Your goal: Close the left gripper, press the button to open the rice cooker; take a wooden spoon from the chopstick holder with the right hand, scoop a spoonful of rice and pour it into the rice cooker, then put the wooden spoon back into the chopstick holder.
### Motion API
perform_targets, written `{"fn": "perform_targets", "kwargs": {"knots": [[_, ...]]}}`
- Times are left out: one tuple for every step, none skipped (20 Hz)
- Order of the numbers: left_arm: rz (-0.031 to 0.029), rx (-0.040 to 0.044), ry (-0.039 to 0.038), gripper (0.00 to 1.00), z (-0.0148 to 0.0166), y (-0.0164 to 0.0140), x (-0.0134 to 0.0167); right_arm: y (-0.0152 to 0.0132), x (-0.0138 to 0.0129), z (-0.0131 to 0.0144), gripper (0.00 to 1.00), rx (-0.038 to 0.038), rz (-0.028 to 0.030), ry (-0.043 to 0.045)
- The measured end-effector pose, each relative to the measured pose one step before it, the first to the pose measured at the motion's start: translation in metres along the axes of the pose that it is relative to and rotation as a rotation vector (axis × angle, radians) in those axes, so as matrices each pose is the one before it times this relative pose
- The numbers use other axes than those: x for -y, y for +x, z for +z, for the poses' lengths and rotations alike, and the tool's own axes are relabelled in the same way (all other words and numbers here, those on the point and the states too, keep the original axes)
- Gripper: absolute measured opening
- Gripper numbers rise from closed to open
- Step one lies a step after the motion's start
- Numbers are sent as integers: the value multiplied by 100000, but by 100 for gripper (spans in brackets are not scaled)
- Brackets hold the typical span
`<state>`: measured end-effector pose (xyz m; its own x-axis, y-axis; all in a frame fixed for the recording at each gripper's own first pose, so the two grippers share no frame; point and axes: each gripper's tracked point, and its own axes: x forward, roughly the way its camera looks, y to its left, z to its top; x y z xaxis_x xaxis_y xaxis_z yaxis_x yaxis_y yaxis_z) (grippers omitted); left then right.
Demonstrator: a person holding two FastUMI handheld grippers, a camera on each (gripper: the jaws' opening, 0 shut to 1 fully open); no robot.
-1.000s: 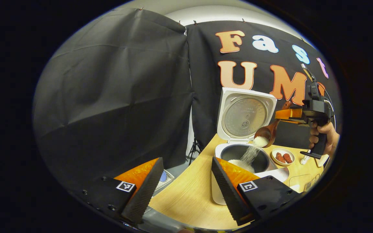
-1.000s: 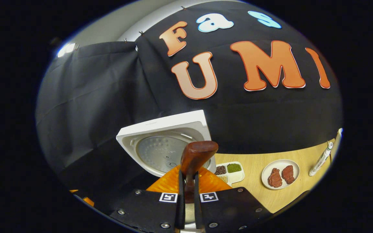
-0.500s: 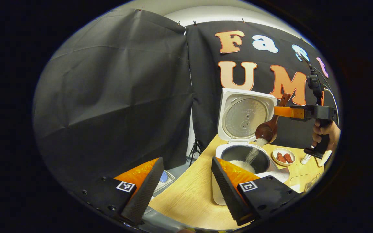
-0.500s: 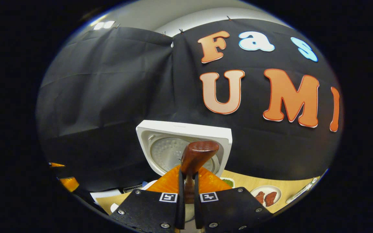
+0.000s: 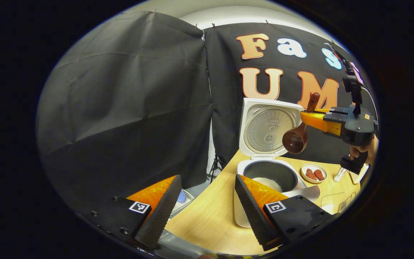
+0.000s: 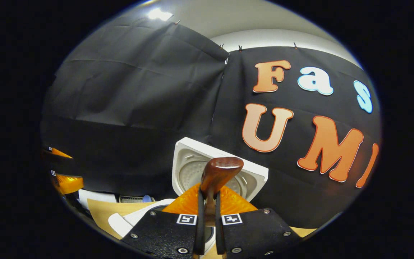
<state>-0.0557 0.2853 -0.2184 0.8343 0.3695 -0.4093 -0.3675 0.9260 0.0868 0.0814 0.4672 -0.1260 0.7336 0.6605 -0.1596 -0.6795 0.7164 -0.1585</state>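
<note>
The white rice cooker (image 5: 244, 212) stands on the wooden table with its lid (image 5: 268, 126) raised upright; a small heap of white rice (image 5: 267, 182) lies in its dark pot. Above the pot hangs the wooden spoon (image 5: 296, 138), bowl down and empty, with my right gripper (image 5: 309, 118) shut on its handle. In the right gripper view the gripper (image 6: 207, 201) clamps the handle end (image 6: 218, 172) in front of the lid (image 6: 192, 169). My left gripper (image 5: 207, 201) is open near the table's front edge, short of the cooker, holding nothing.
A small plate with two red pieces (image 5: 313, 173) sits on the wooden table (image 5: 210, 219) right of the cooker, beside a white tube (image 5: 338, 175). A hand (image 5: 367, 151) holds the right gripper's grip. Black cloth walls stand behind and to the left.
The rice has stopped pouring; the spoon is now empty. My right gripper has lifted and tipped upward with the spoon. The left gripper has stayed still.
</note>
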Motion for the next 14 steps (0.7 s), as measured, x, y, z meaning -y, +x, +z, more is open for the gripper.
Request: {"fn": "perform_targets", "kwargs": {"knots": [[-185, 272, 345, 100, 168, -107, 88, -92, 305, -65, 11, -165, -214, 1398], [-184, 317, 424, 100, 214, -75, 244, -328, 374, -18, 11, -218, -497, 2020], [-121, 239, 435, 100, 90, -66, 219, -381, 391, -139, 11, -300, -758, 2246], [-212, 302, 427, 100, -29, -103, 285, -674, 573, -307, 11, -515, -1026, 2554], [163, 492, 667, 100, -48, -212, 225, -967, 852, -305, 11, -394, -1215, 2713], [87, 120, 691, 100, 21, -105, 292, -894, 935, -91, 11, -507, -1091, 2683], [130, 566, 450, 100, 217, -100, 506, -864, 1124, -96, 11, -380, -873, 2386], [185, 598, 367, 100, 148, -155, 614, -963, 1133, 35, 11, -59, -1312, 2536], [-319, -251, 323, 100, 67, -123, 832, -1210, 1381, -98, 11, -416, -1306, 2425], [-597, -1108, -9, 99, -152, -352, 1058, -1038, 1274, 38, 11, 74, -1810, 2071], [-1350, -171, -609, 99, 53, -244, 1277, -1118, 1726, -51, 11, -310, -2078, 1329], [-1430, 188, -294, 100, 128, -437, 1331, -1248, 1533, -108, 11, -181, -2325, 665], [-1154, 100, 814, 100, -21, -286, 1247, -1237, 1568, -191, 11, -417, -2150, 425], [-779, 330, 1340, 99, 152, -92, 1141, -1303, 1372, -366, 11, -375, -2006, 380]]}}
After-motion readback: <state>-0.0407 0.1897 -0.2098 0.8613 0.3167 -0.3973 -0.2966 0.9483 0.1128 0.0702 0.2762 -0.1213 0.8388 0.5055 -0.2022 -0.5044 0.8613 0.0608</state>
